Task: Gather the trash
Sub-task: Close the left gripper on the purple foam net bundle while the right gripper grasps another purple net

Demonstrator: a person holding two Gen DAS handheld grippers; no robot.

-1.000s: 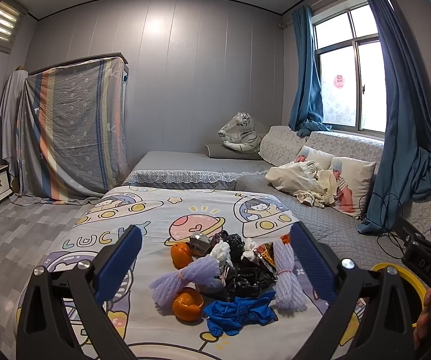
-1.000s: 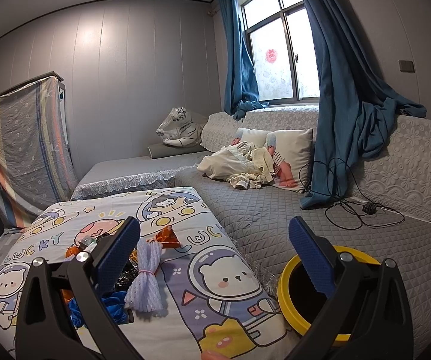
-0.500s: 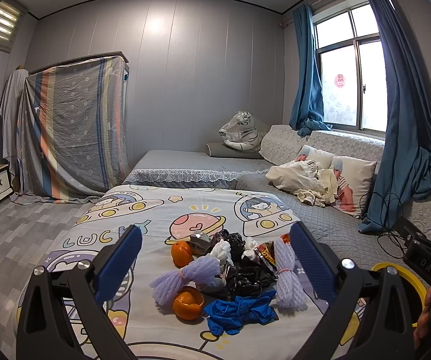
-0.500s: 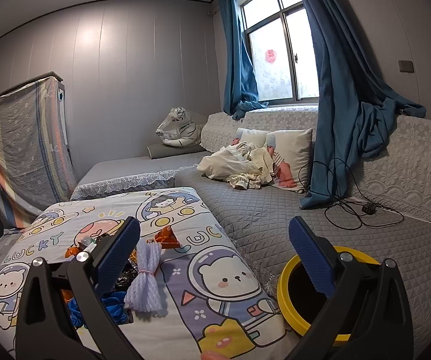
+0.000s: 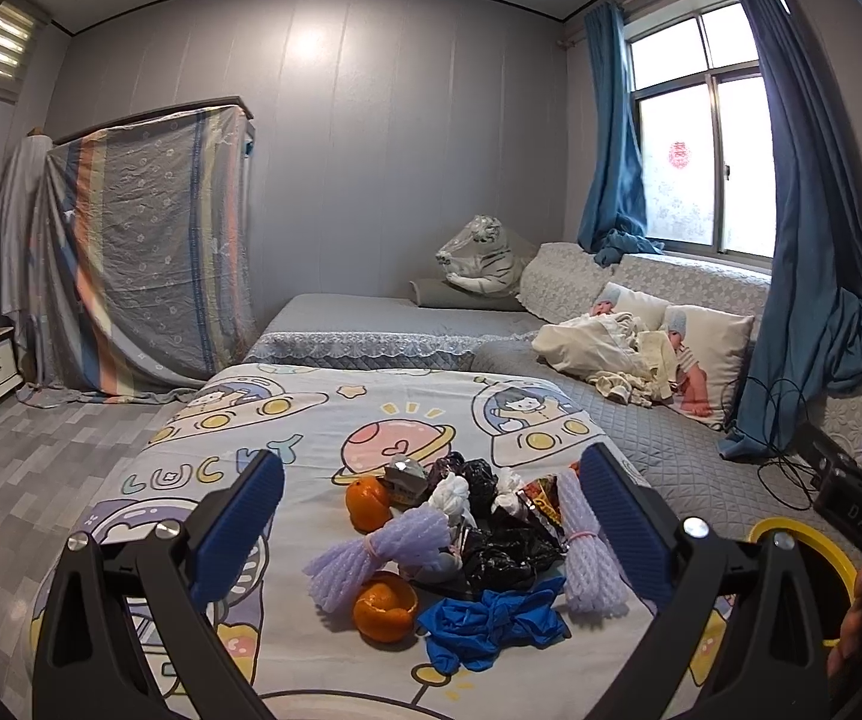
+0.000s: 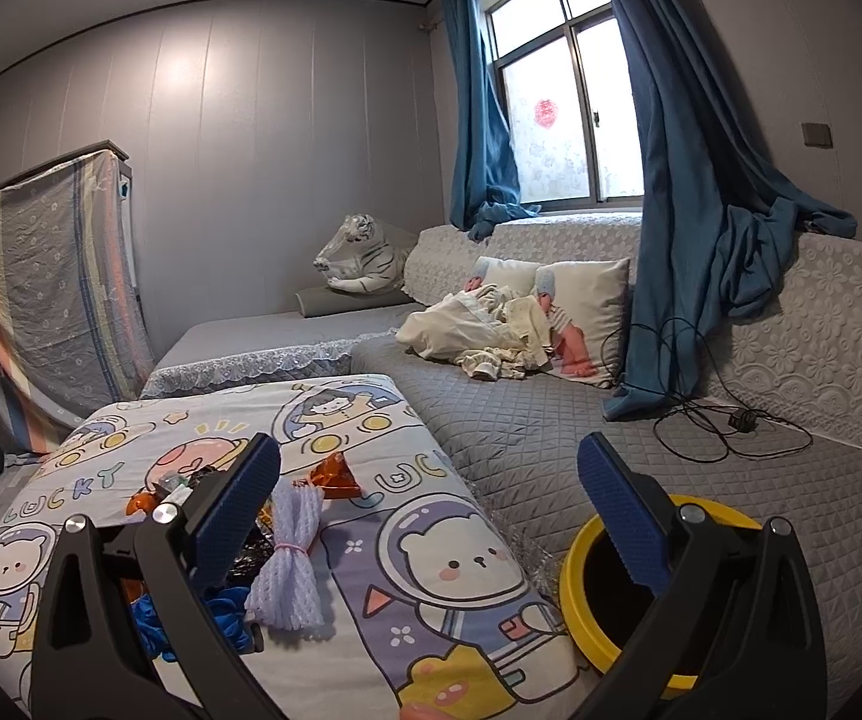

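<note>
Trash [image 5: 460, 546] lies heaped on the sheet [image 5: 287, 420], untouched; I judge the first pick is not yet begun. My left gripper [image 5: 431, 528] hangs wide open and empty above the heap, and my right gripper [image 6: 431, 516] hangs equally spread and empty, with the bin [image 6: 574, 612] under its right finger. Next I need to drop the left one onto an outlying piece, say the glove [image 5: 490, 618] or the peel [image 5: 386, 606]. Room above is free; the sheet's right edge runs between heap and bin.
</note>
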